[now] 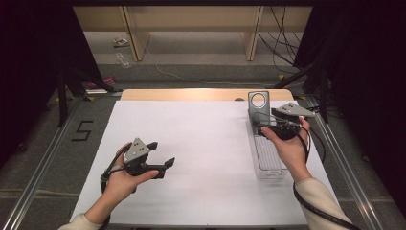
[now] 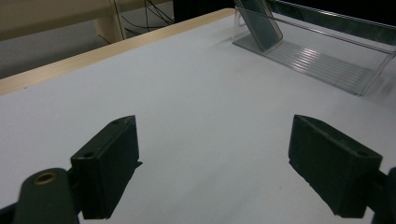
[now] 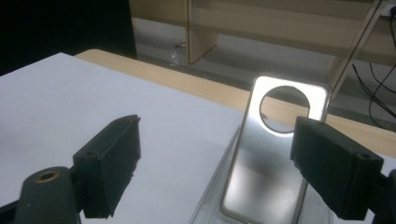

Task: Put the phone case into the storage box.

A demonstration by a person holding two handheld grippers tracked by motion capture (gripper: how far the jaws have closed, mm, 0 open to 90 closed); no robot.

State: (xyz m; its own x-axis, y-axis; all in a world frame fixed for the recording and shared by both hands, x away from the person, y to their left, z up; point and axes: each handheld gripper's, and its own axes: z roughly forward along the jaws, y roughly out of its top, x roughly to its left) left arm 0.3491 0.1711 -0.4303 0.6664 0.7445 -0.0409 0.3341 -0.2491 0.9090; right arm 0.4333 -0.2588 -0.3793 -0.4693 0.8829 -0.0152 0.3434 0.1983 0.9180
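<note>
The phone case (image 3: 275,154) stands propped upright at the far end of the clear tray (image 1: 268,158) on the surface's right side, directly ahead of the right gripper (image 3: 219,163), whose jaws stand spread and empty, while the left gripper (image 1: 160,160), also spread, sits well apart.

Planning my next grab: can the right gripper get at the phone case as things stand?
Probably yes. The right gripper is open, nothing between its jaws, right beside the phone case, which stands propped in the clear tray. The way looks free; the tray wall by the case's lower edge might crowd a low grasp.
</note>
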